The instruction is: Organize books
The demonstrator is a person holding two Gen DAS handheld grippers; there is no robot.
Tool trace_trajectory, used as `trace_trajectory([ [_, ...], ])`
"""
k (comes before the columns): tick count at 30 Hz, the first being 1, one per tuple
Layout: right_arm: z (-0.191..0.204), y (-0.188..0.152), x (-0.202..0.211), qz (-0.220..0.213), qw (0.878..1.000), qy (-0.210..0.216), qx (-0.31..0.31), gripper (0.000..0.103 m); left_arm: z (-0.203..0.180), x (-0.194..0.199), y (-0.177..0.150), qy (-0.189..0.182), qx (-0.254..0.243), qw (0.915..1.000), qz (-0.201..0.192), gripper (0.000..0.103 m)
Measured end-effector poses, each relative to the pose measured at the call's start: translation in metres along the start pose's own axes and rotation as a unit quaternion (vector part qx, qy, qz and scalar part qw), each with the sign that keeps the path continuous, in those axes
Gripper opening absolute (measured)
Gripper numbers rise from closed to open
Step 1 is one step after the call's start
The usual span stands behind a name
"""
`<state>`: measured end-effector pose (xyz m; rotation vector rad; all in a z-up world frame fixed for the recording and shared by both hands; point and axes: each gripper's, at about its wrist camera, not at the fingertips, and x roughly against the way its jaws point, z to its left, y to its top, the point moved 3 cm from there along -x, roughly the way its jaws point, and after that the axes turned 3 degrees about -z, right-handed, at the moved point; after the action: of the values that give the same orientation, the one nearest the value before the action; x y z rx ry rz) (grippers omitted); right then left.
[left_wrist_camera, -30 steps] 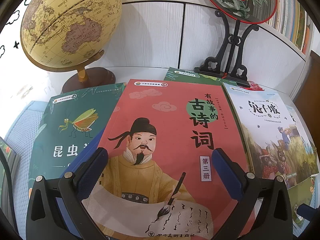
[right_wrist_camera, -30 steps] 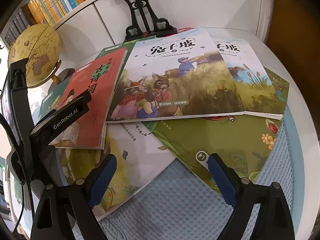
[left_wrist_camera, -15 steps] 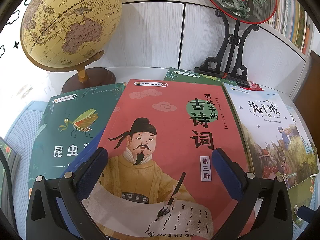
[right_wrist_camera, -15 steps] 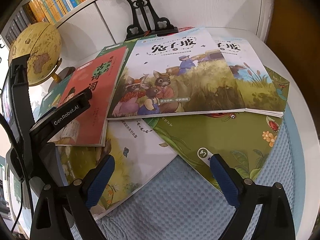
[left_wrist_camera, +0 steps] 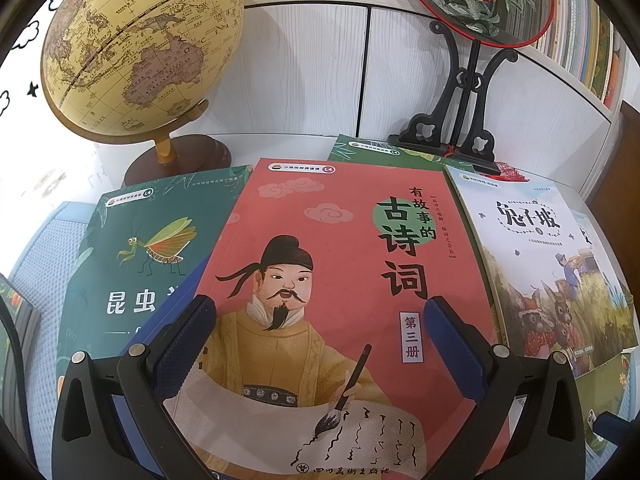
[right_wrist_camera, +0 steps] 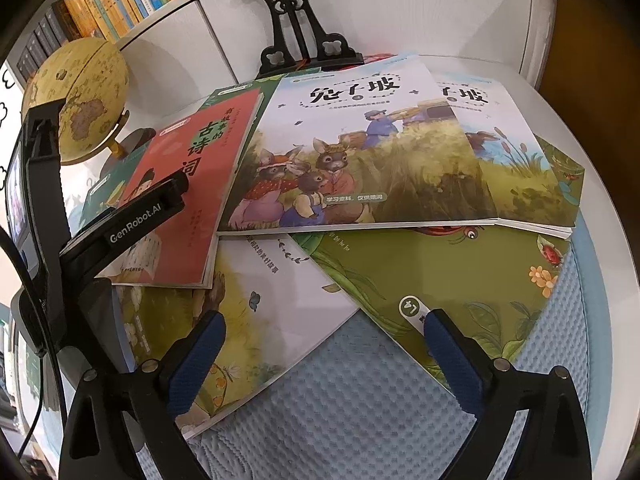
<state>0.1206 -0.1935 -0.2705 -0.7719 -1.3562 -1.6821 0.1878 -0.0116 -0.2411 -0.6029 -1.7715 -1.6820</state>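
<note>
Your left gripper [left_wrist_camera: 320, 320] tilts down over the red poetry book [left_wrist_camera: 340, 280], fingers spread wide and gripping nothing; that book lies between the green insect book [left_wrist_camera: 136, 248] and the rabbit book [left_wrist_camera: 540, 272]. Your right gripper [right_wrist_camera: 320, 336] points steeply down above the blue mat [right_wrist_camera: 340, 400], jaws fully apart, empty, flanking corners of the white-covered book [right_wrist_camera: 280, 320] and green book [right_wrist_camera: 460, 280].
</note>
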Motion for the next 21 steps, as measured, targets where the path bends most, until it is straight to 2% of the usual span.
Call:
trace_trajectory([
  [21, -0.0003, 0.001, -0.0053, -0.004, 1.0, 0.005, 0.02, 0.103, -0.0001, 0.0002, 0.0001, 0.0, 0.0, 1.0, 0.0, 0.103],
])
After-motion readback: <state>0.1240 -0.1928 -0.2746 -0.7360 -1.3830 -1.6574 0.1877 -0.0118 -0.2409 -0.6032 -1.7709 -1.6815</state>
